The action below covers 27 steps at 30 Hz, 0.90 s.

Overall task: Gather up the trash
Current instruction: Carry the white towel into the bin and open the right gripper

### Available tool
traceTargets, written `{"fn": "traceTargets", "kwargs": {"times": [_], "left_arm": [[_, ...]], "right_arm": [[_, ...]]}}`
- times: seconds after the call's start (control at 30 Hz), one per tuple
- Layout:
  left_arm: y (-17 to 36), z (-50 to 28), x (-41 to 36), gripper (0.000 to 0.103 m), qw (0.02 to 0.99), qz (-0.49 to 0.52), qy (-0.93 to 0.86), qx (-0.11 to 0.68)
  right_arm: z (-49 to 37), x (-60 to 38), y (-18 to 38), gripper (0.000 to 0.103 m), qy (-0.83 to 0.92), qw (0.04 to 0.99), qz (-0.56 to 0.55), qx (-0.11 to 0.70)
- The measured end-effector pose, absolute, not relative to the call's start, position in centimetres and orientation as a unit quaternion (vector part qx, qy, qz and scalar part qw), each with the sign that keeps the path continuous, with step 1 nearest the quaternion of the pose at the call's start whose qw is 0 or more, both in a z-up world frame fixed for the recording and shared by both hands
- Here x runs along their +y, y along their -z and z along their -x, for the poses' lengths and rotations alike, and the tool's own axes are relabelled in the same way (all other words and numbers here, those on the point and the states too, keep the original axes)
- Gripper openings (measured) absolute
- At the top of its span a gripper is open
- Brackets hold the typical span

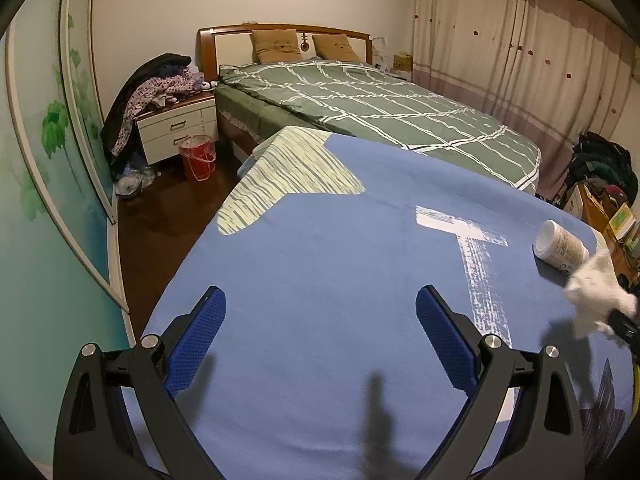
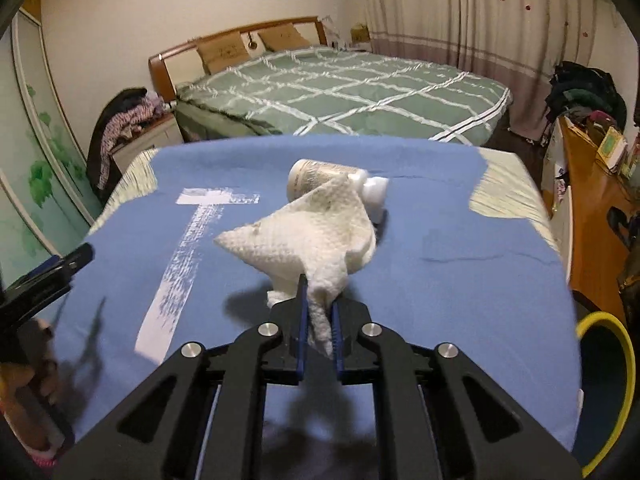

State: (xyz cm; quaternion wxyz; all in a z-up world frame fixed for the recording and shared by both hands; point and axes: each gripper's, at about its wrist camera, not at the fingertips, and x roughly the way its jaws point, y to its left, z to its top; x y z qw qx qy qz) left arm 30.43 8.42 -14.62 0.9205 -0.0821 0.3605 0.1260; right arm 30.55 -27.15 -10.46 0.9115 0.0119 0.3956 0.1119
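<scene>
A crumpled white paper towel (image 2: 312, 232) hangs just above the blue cloth (image 2: 440, 272), pinched between the blue pads of my right gripper (image 2: 319, 292), which is shut on it. In the left wrist view the same paper towel (image 1: 596, 292) shows at the far right with the right gripper's tip (image 1: 624, 326) behind it. A small white bottle (image 2: 320, 178) lies on its side on the cloth just beyond the towel; it is the bottle (image 1: 562, 246) near the right edge in the left view. My left gripper (image 1: 320, 316) hovers open over bare blue cloth, nothing between its fingers.
A yellow-rimmed bin (image 2: 606, 392) sits at the table's right side. A green bed (image 1: 380, 108) lies beyond the table, a red bucket (image 1: 198, 156) by the nightstand (image 1: 176, 128). A wooden desk with clutter (image 2: 592, 184) stands at right.
</scene>
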Motion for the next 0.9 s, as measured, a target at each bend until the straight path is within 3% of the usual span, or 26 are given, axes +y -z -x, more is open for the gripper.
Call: {"fn": "traceTargets", "kwargs": {"times": [0.37,0.9], "left_arm": [[14.4,-30.0,7.4,0.095,0.925,0.073,-0.110,0.357],[13.9,-29.9,3.3,0.095,0.930,0.035,-0.034,0.365]], "right_arm": [[-22.6,-37.5,7.9,0.010,0.004,0.938,-0.070,0.340],[-18.7,-51.9,12.0,0.012,0.214,0.894,-0.163,0.357]]}}
